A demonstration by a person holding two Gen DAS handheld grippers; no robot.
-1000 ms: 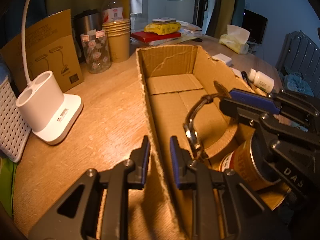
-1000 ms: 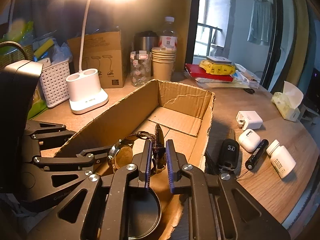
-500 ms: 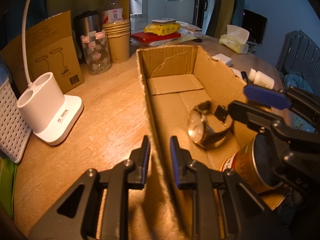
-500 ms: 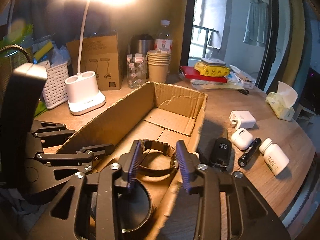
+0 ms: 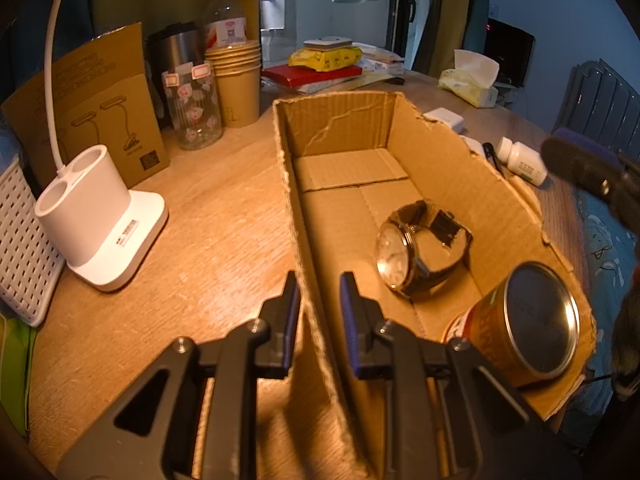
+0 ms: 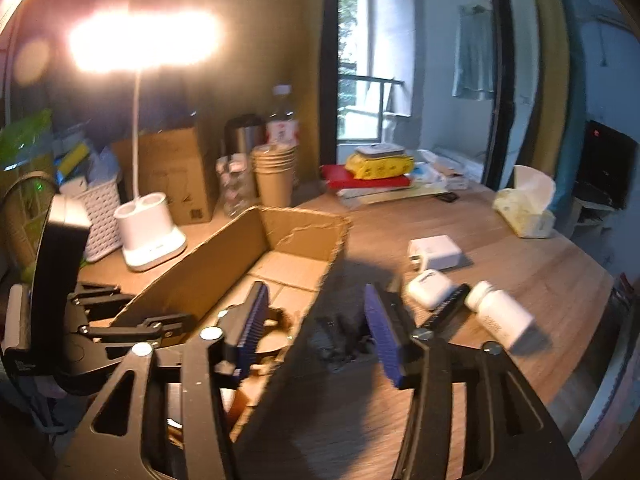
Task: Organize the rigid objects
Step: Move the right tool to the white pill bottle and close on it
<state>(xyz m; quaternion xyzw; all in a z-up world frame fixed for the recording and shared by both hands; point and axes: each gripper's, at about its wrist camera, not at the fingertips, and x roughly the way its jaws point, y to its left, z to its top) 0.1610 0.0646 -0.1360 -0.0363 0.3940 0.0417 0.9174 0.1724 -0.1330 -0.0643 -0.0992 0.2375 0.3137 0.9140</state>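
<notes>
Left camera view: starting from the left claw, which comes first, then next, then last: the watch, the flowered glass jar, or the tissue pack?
1. Watch, just ahead and right of the left claw, lying inside the cardboard box.
2. Flowered glass jar, farther back on the left, beside the paper cups.
3. Tissue pack, far back on the right.

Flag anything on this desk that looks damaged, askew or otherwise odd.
The cardboard box is ragged: its right wall is torn along the top edge and its far wall is creased. Inside, the tin can lies on its side and the wristwatch rests tilted. On the table, the white pill bottle lies toppled.
</notes>
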